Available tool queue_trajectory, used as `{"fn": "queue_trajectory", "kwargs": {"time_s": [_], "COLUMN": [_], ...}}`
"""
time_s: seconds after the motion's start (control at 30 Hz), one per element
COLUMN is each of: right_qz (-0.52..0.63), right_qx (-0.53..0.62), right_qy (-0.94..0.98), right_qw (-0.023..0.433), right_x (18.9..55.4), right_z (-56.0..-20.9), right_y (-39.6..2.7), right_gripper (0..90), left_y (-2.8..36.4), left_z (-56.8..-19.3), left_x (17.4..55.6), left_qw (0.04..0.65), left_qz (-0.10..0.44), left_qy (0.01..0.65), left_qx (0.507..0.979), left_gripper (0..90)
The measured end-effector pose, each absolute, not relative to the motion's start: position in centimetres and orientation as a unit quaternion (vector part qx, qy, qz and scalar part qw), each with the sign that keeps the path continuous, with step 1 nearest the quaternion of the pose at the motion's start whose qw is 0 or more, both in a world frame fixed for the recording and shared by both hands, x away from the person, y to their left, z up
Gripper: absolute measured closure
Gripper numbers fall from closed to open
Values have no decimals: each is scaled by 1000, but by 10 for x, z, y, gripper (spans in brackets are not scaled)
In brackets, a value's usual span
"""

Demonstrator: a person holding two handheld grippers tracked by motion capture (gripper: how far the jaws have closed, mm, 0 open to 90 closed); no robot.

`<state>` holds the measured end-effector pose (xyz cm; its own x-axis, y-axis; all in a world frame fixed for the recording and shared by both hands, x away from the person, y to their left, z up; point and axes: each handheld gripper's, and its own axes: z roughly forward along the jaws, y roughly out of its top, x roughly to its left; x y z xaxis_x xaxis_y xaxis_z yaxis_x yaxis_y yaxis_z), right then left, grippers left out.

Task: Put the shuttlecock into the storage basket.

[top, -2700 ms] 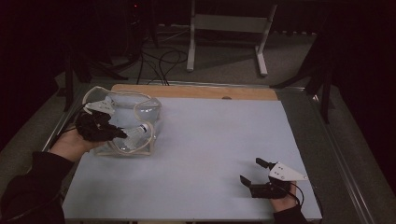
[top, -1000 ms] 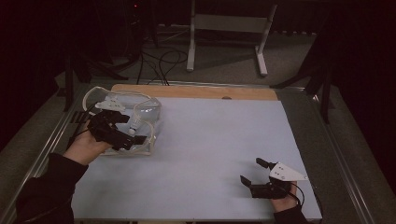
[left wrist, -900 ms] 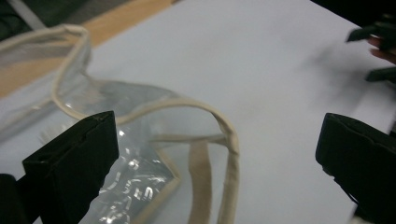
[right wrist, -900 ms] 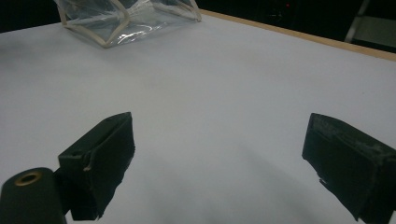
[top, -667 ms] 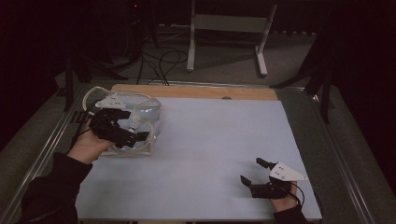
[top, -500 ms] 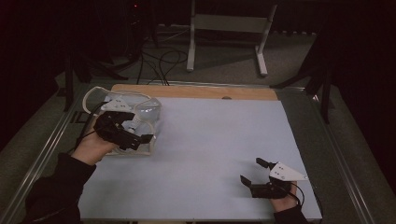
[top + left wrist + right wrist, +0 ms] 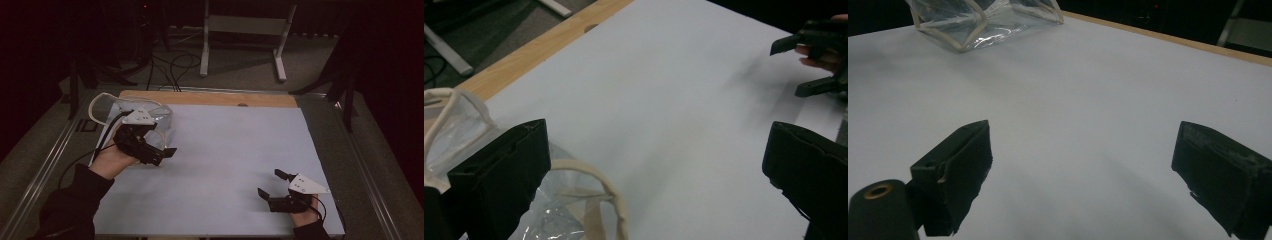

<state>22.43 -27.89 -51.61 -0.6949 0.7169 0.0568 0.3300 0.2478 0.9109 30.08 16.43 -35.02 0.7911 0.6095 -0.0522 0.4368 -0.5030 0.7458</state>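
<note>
Over the table's far left corner, seen from the high view, we find the left gripper hanging just above a clear plastic bag with cream-coloured trim and handles; the bag lies slumped on the pale blue mat near the wooden edge. Its jaws look spread and hold nothing. Near the front right corner, well apart from the bag, the right gripper sits low on the mat, jaws parted and empty, apparently parked while the other hand works.

From the left gripper view, we see its two black jaws wide apart, one beside a cream handle of the bag, nothing between them; the placement suggests a reach for that handle. The right gripper shows far across the mat.

From the right gripper view, we see jaws wide, bare mat between them, the bag far ahead.
</note>
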Motion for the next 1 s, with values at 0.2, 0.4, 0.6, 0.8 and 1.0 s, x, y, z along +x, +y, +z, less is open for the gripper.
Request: {"fn": "queue_trajectory", "kwargs": {"time_s": [0.2,0.4,0.6,0.8,1.0], "right_qz": [510,510,510,509,510], "right_qx": [341,341,342,339,339], "right_qy": [766,767,766,767,767], "right_qw": [190,190,189,194,193], "right_x": [224,224,224,224,225], "right_z": [-516,-516,-516,-516,-517], "right_y": [-279,-279,-279,-279,-279], "right_gripper": [91,91,91,91,91], "left_y": [150,137,125,114,103], "left_z": [-352,-355,-363,-373,-384], "left_x": [297,294,293,292,291], "left_qw": [397,400,398,400,396], "left_qz": [104,99,91,77,68], "left_qy": [285,272,264,256,248], "left_qx": [866,870,874,876,882], "left_gripper": [1,1,1,1,1]}}
